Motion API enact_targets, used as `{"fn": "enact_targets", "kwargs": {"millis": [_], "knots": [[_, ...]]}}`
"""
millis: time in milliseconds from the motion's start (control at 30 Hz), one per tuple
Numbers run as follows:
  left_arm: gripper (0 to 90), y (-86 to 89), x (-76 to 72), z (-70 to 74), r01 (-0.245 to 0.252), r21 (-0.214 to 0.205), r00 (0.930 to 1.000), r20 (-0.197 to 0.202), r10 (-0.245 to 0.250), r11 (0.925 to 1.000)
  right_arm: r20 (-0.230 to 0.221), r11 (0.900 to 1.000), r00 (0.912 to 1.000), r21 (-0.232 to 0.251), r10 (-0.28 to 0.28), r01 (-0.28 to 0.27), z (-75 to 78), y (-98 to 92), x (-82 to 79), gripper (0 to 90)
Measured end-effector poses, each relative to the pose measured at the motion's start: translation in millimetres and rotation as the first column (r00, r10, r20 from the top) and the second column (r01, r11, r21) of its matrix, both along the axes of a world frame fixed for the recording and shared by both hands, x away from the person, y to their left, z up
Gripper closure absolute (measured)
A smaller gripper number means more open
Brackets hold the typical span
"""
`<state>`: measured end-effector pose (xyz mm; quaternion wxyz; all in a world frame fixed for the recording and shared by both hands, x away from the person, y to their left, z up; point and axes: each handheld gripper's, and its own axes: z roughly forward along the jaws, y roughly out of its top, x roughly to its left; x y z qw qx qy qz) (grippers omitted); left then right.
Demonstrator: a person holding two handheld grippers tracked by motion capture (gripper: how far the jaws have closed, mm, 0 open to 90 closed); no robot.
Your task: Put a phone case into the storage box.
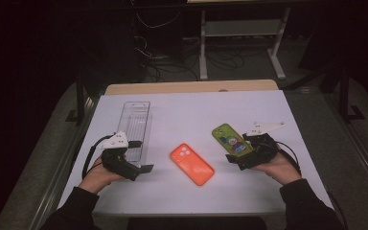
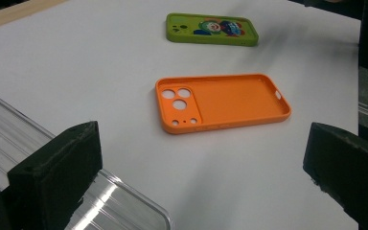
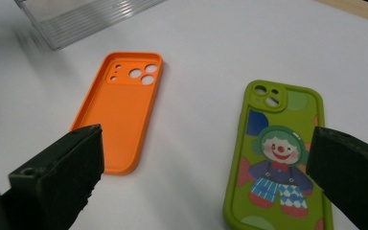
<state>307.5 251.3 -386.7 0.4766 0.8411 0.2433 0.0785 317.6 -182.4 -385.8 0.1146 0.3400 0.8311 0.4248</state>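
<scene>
Flanking orange case (image 1: 192, 164), gaping tongs (image 1: 142, 168).

A white tabletop (image 1: 191, 110) with a strip of pale wood along its far edge (image 1: 191, 87) fills the middle of the high view. Beyond it, on the dark floor, tangled cables (image 1: 163, 57) lie beside the white legs of a frame (image 1: 203, 48) with a low shelf.
</scene>
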Motion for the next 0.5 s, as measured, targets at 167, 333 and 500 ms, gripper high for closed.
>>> {"fn": "enact_targets", "kwargs": {"millis": [167, 333, 500], "knots": [[0.0, -0.2, 0.2, 0.0, 0.009, 0.005, 1.0000, 0.002, -0.009, 0.9999, 0.003, 0.9999, 0.9999, -0.002, -0.011, 0.011, 3.3, 2.2, 6.2, 0.0], [0.0, 0.1, 0.3, 0.1, 0.005, 0.003, 1.0000, 0.002, -0.005, 1.0000, 0.005, 0.9999, 0.9999, -0.007, -0.014, 0.014, 3.3, 2.9, 9.8, 0.0], [0.0, -0.2, 0.3, 0.3, 0.011, 0.008, 0.9999, 0.002, -0.011, 0.9999, -0.005, 0.9997, 0.9997, -0.008, -0.025, 0.025, 5.1, 3.8, 13.8, 0.0]]}}
